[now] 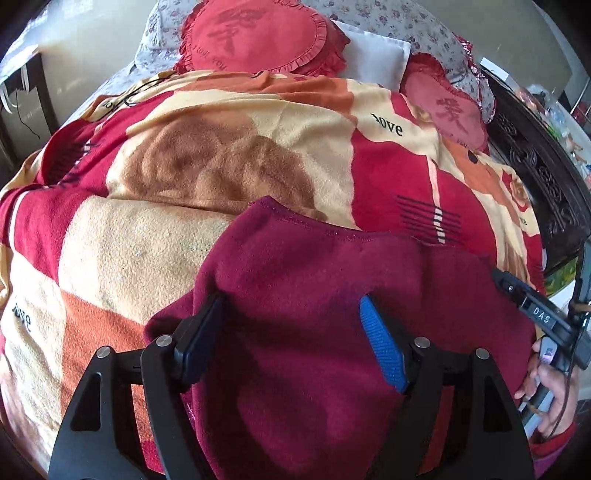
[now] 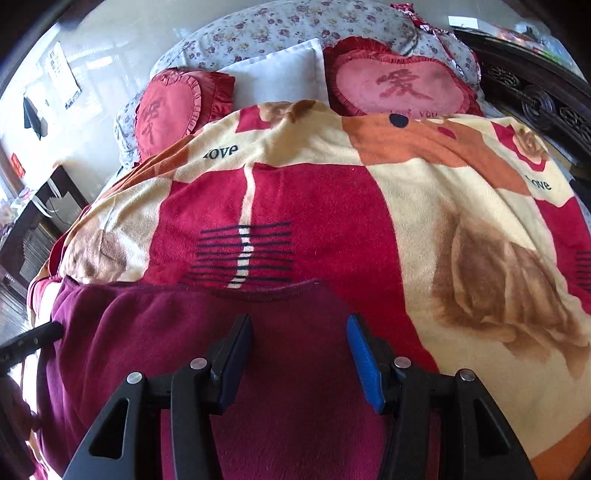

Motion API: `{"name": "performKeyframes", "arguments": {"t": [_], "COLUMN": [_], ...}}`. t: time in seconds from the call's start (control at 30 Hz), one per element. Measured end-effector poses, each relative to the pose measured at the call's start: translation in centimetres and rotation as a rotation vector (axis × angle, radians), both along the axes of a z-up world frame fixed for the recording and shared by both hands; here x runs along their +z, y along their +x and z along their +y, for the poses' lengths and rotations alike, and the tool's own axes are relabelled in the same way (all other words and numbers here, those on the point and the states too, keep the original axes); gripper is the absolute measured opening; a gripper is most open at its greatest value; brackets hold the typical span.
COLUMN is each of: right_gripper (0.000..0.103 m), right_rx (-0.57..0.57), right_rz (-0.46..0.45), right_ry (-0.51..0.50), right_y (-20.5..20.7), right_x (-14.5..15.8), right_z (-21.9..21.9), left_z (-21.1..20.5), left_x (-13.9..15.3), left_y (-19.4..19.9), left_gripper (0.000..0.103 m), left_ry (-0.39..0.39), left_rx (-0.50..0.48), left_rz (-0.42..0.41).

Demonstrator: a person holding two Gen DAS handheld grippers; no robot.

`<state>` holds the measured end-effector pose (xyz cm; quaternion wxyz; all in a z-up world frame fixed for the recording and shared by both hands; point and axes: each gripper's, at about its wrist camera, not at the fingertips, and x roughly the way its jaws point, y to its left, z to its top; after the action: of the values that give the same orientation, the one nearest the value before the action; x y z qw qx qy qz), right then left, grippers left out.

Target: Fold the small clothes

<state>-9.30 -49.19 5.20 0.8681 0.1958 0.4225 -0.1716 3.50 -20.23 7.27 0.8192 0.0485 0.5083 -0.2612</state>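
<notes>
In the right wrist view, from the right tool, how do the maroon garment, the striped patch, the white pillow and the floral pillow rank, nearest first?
1. Maroon garment: under the right tool.
2. Striped patch: just beyond.
3. White pillow: behind the blanket.
4. Floral pillow: at the back.

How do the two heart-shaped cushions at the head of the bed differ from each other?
The left heart cushion has a darker, red face; the right heart cushion has a paler, pink one. The left heart cushion leans turned on its side, its character sideways, while the right heart cushion shows its character upright. The white pillow sits between them. Both have red ruffled edges, a printed character, and are partly tucked behind the blanket.
</notes>
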Motion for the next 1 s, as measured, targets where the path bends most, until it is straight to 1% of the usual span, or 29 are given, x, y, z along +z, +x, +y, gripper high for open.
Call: {"name": "performKeyframes", "arguments": {"t": [0.13, 0.27, 0.4, 0.63, 0.73, 0.87, 0.93, 1.0], "right_gripper": [0.050, 0.050, 0.050, 0.050, 0.050, 0.051, 0.051, 0.057], "right_rx": [-0.008, 0.004, 0.027, 0.066, 0.073, 0.073, 0.067, 0.060], "right_rz": [0.004, -0.004, -0.012, -0.007, -0.002, 0.003, 0.011, 0.020], "right_ry": [0.010, -0.008, -0.002, -0.001, 0.005, -0.017, -0.023, -0.033], "right_y": [-0.2, -1.5, -2.7, -3.9, -4.2, -4.3, -4.1, -3.6], "right_x": [0.8, 2.7, 3.9, 4.4, 4.0, 3.6, 3.2, 2.6], "right_z": [0.1, 1.1, 2.2, 4.6, 5.3, 5.8, 5.7, 5.4], "left_z": [0.3, 1.1, 2.0, 4.4, 5.4, 6.4, 6.7, 7.0], "left_x": [0.2, 1.1, 2.1, 2.4, 1.8, -0.1, -1.8, -3.2], "left_y": [-0.2, -0.5, -1.6, -4.4, -5.7, -6.9, -6.8, -6.5], "left_gripper": [0.075, 0.075, 0.075, 0.075, 0.075, 0.075, 0.075, 0.075], "left_ry": [-0.015, -0.050, -0.069, -0.084, -0.072, -0.017, 0.011, 0.013], "left_rx": [0.009, 0.020, 0.019, 0.014, 0.014, 0.019, 0.034, 0.051], "left_rz": [0.000, 0.037, 0.031, 0.030, 0.018, 0.002, 0.039, 0.076]}}
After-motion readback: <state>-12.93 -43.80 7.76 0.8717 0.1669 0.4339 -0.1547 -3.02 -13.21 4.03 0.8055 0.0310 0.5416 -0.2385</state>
